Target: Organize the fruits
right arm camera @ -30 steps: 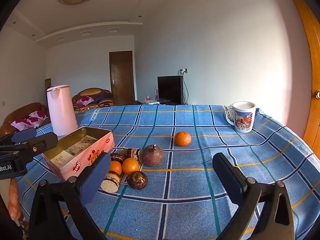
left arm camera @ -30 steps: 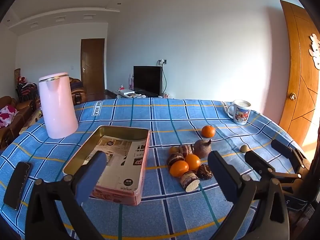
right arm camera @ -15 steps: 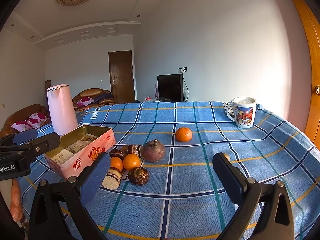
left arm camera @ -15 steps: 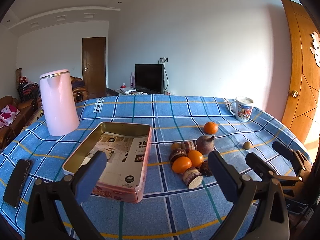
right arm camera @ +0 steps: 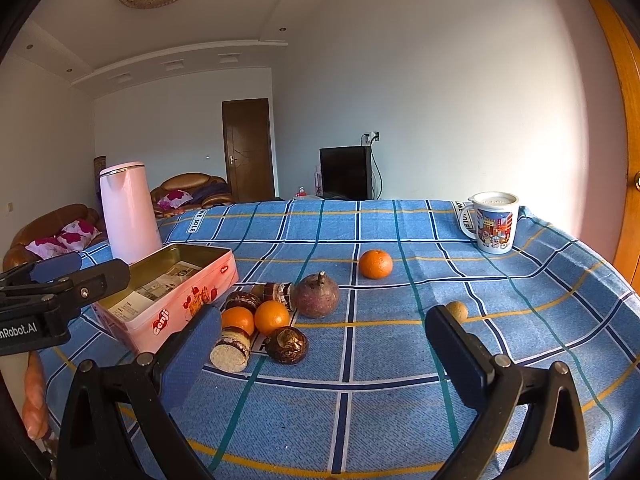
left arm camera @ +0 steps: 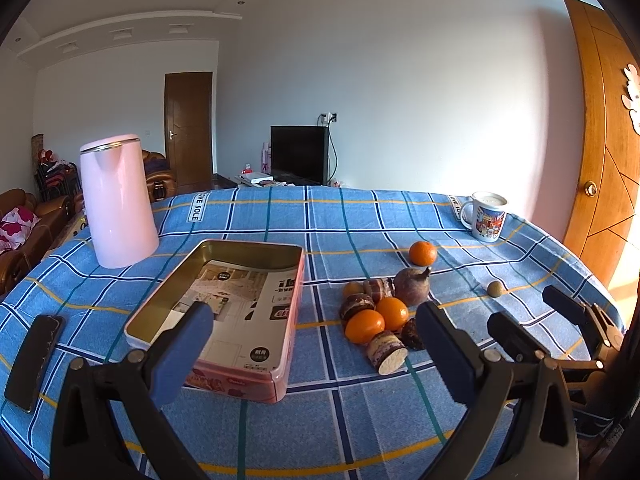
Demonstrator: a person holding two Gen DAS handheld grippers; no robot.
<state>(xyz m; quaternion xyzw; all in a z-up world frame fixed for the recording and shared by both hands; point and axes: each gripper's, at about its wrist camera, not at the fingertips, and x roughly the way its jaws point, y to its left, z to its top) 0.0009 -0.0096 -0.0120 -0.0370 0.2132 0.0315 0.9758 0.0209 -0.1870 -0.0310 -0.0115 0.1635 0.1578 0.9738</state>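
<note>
Fruits cluster just beside the tin; both grippers' fingers spread wide, empty

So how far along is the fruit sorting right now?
Nothing looks done: the pink tin holds only printed paper. Nothing is in hand; the left gripper and right gripper are both open and empty. Left to do: the fruit pile, the lone orange and the small brown fruit, all on the tablecloth.

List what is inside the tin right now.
The tin holds only printed paper lying flat on its floor; no fruit is in it. The left gripper's finger covers a near corner, so that spot cannot be checked.
</note>
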